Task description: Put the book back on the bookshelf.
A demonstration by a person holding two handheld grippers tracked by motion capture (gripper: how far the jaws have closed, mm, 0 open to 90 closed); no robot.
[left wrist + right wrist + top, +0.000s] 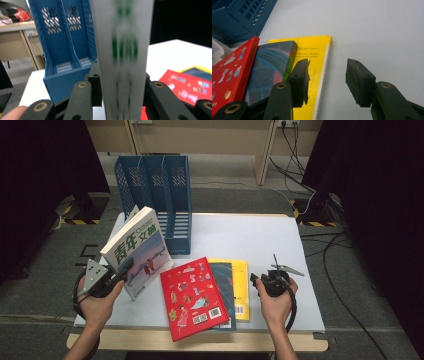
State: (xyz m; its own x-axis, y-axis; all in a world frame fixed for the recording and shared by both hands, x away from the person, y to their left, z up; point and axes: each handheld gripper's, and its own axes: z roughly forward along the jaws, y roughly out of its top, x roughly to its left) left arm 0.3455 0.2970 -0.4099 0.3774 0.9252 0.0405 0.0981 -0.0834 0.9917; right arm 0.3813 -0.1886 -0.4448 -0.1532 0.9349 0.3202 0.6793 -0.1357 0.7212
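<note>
High view | left tool [121, 268] grips magazine [137, 247] titled 青年文摘 | right tool [260, 281] open by yellow book [241, 285]

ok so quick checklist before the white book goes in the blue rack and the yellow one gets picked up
1. White book between the left hand-held gripper jaws: ok, though whether the pads press it cannot tell.
2. Book upright enough for a slot: not ok, it leans.
3. Blue file rack slots free: ok, no books seen in them.
4. Right hand-held gripper open: ok, nothing between the jaws.
5. Yellow book edge between the right jaws: ok, they straddle its edge.
6. Yellow book free to lift: not ok, a dark book lies on it, under a red book.
</note>
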